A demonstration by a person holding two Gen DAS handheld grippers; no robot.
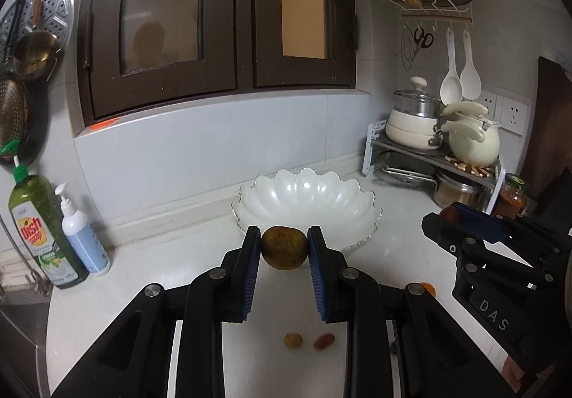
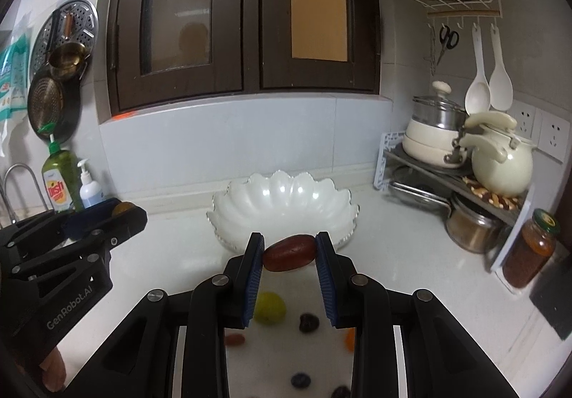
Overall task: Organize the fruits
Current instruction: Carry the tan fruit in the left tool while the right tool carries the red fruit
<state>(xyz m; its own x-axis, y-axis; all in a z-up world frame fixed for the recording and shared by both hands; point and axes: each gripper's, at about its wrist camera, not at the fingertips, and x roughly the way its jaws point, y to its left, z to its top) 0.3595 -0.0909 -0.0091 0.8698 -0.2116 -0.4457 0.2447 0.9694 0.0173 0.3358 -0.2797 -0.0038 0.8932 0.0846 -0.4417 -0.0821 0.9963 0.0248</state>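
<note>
My left gripper (image 1: 284, 246) is shut on a round brownish-yellow fruit (image 1: 284, 248), held above the counter just in front of the empty white scalloped bowl (image 1: 304, 194). My right gripper (image 2: 290, 251) is shut on an oblong dark red fruit (image 2: 289, 252), also held just in front of the bowl (image 2: 282, 201). Each gripper shows in the other's view, the right one (image 1: 447, 219) at the right and the left one (image 2: 123, 212) at the left. Loose small fruits lie on the counter below: a yellow one (image 1: 293, 340), a red one (image 1: 324, 341), a green one (image 2: 270, 307), a dark one (image 2: 309, 322).
A green dish soap bottle (image 1: 39, 230) and a white pump bottle (image 1: 84, 237) stand at the left by the sink. A rack with pots and a cream kettle (image 1: 472, 140) fills the right corner, with a jar (image 2: 529, 248) beside it. Dark cabinet doors hang above.
</note>
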